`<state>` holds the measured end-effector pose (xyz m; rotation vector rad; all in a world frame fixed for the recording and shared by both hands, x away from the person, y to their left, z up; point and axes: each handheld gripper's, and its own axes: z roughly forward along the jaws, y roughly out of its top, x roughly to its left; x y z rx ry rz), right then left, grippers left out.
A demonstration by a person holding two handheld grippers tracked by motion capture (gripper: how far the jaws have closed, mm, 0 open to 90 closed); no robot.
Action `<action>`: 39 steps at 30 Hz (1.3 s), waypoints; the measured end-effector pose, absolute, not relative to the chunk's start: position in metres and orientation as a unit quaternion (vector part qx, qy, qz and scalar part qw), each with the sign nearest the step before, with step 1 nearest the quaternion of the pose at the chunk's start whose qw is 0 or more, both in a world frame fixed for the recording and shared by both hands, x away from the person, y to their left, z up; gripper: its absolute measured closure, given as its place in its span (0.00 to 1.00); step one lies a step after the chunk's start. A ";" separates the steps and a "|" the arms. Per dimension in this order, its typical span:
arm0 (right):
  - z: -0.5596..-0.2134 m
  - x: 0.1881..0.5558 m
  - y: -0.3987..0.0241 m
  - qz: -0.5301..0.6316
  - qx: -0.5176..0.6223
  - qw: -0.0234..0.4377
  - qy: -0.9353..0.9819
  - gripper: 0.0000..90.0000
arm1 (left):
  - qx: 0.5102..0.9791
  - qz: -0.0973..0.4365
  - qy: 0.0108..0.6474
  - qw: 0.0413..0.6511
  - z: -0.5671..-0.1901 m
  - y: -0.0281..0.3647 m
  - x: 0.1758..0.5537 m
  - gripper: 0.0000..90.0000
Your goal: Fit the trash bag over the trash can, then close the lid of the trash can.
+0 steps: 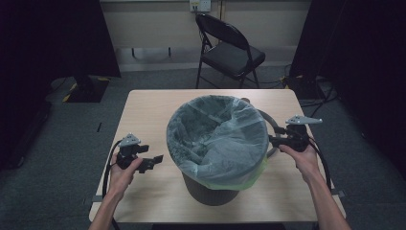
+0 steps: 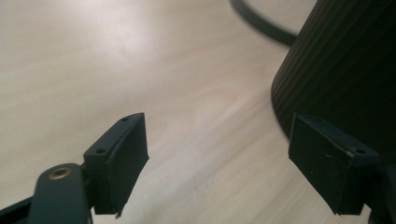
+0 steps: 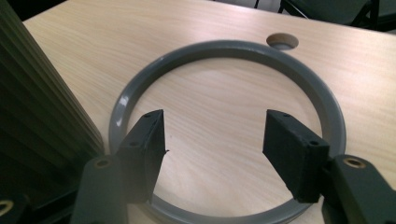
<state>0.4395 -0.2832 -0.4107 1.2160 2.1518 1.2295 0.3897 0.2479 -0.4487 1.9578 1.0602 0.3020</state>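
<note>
High view, looking down on a pale wooden table (image 1: pixel 143 110): a dark ribbed bin (image 1: pixel 210 191) stands at the middle, lined with a translucent grey-green bag (image 1: pixel 218 136) whose edge is folded out over the bin's rim. Every place below is given relative to this bin.

Left of the bin, near its base, a hand holds the left claw (image 1: pixel 154 162), which points toward the bin's side. In the left gripper view its two black pads (image 2: pixel 122 158) stand wide apart with bare table between them; the claw is released and grasps nothing. The bin's ribbed wall (image 2: pixel 345 70) rises just beside the right-hand pad; whether they touch cannot be told. A curved dark strip (image 2: pixel 261 23) lies on the table past the bin in that view.

Right of the bin, close against its bagged rim, the other hand holds the right claw (image 1: pixel 274 140). A grey ring (image 3: pixel 224 51) lies flat on the table on this side, just beside the bin's base, partly hidden behind the bin in the high view. In the right gripper view the claw hangs over the ring's near edge with its pads apart, released, nothing between them but table seen through the ring's opening.

Behind the bin, beyond the table's far edge, a black folding chair (image 1: pixel 230 50) stands on grey carpet.
</note>
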 end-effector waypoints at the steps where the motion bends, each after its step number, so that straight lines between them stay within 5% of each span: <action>1: -0.415 0.440 -0.284 0.435 0.435 0.189 0.766 0.43 | 0.786 0.116 0.430 0.427 -0.453 0.247 0.390 0.22; 13: -0.452 0.455 -0.293 0.361 0.480 0.198 0.774 0.47 | 0.819 0.109 0.434 0.359 -0.491 0.233 0.387 0.21; 22: -0.470 0.459 -0.299 0.320 0.507 0.208 0.773 0.50 | 0.818 0.173 0.423 0.351 -0.498 0.223 0.379 0.19; 39: -0.475 0.459 -0.309 0.276 0.546 0.212 0.762 0.63 | 0.812 0.185 0.423 0.356 -0.501 0.222 0.378 0.14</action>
